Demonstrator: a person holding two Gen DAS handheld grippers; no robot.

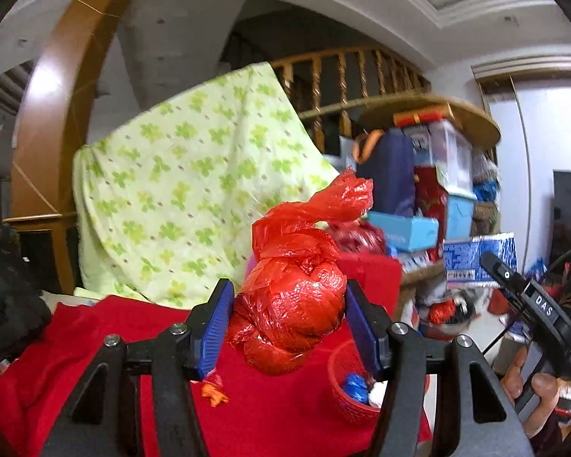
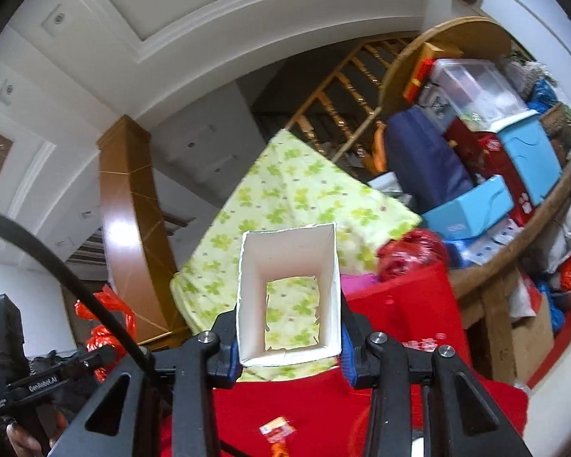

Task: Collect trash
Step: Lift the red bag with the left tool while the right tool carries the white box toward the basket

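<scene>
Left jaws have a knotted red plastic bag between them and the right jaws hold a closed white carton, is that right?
Not quite. The white carton is open at both ends: the right wrist view shows the green-patterned cloth through it. The red plastic bag part is correct.

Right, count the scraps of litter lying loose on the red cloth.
2: an orange wrapper below the left tongs' near pad, and a small printed packet under the right tongs. More may be hidden behind them.

Red bag (image 1: 289, 304), white box (image 2: 289, 297)
</scene>
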